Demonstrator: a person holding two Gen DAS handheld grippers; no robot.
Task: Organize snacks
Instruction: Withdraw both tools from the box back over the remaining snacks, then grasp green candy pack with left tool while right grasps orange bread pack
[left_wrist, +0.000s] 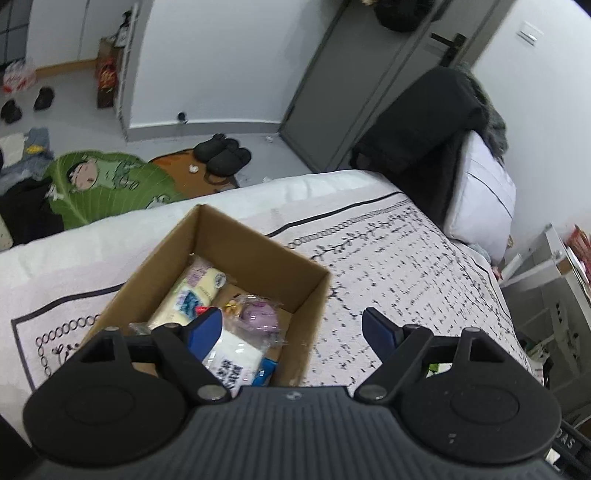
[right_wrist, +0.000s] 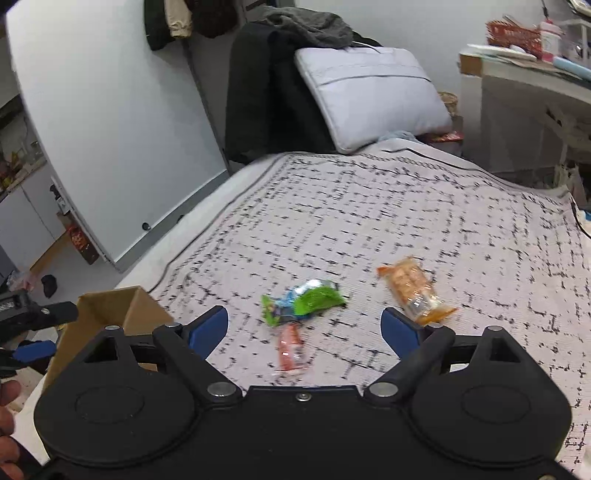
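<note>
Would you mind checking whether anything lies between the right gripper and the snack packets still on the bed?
Nothing visible does. The right gripper has open, empty jaws, and only bare bedspread separates it from the green packet, pink packet and orange packet.

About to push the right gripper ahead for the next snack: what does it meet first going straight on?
Probably the small pink packet, lying between the open fingers of the right gripper; the green packet lies just beyond. Depth is uncertain.
</note>
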